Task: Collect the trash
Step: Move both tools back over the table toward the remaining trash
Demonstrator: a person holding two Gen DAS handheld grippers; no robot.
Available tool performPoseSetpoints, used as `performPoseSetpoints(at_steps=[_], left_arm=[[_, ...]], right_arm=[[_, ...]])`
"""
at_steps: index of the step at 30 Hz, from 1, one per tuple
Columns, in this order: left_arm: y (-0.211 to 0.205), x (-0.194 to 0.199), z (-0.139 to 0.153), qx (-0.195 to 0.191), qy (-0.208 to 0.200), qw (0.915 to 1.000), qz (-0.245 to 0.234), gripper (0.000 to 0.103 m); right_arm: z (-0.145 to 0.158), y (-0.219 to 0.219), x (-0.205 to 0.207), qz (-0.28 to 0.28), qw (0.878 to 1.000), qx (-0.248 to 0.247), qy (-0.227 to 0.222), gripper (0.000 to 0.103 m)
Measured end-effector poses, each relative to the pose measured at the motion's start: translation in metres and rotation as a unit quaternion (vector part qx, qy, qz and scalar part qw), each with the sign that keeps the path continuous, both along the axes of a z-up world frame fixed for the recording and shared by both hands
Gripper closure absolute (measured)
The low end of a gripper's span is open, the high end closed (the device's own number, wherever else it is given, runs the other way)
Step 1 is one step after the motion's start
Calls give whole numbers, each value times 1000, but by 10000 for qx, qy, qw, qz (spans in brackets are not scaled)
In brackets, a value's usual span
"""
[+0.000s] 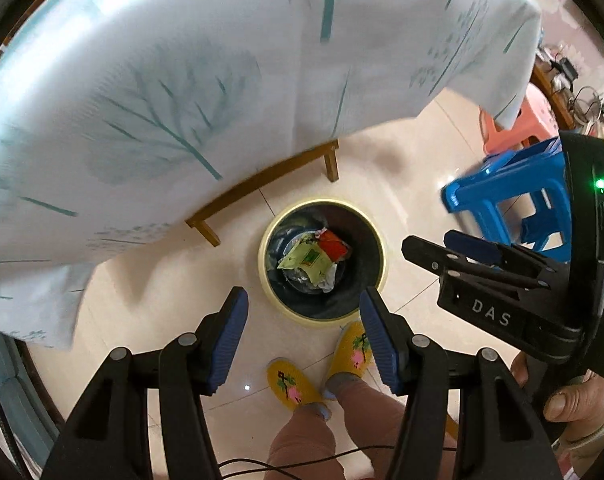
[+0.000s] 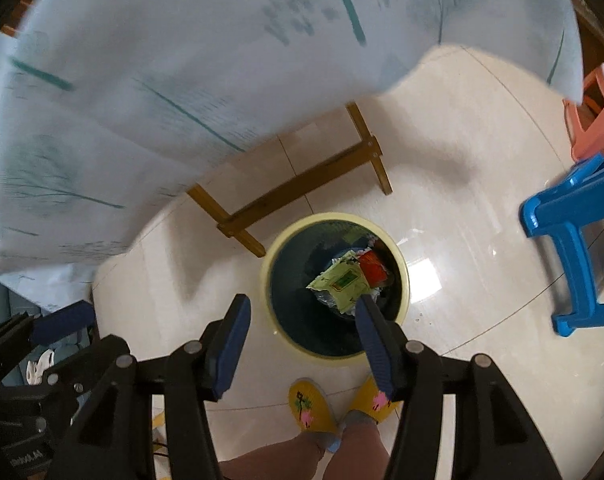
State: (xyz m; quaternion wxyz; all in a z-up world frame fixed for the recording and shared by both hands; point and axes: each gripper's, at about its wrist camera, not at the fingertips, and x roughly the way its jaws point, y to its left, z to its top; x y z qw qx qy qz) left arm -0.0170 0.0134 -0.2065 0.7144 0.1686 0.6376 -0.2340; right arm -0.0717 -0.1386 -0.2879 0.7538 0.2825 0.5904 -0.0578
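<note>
Green and red snack wrappers (image 1: 313, 260) lie crumpled at the bottom of the yellow-rimmed waste bin (image 1: 377, 240), which stands on the tiled floor (image 1: 413, 168), apparently dropped there as collected trash. Both claws hang above it, pointing down: the left claw (image 1: 303, 336) and right claw (image 2: 302, 340) each gape, nothing between the pads. At twelve o'clock from the bin, a leaf-print cloth (image 1: 182, 100) drapes the surface; at three o'clock, a blue stool (image 1: 513, 200).
</note>
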Motion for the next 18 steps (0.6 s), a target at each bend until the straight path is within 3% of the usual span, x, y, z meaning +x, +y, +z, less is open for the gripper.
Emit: performPoseSetpoints(at_steps=[5, 18], left_arm=[[9, 3, 53, -176, -99, 9998, 91, 46], [33, 14, 157, -693, -618, 9947, 434, 46]], right_arm=[[50, 2, 0, 78, 9999, -52, -112, 48], [162, 6, -1, 523, 9962, -247, -650, 48]])
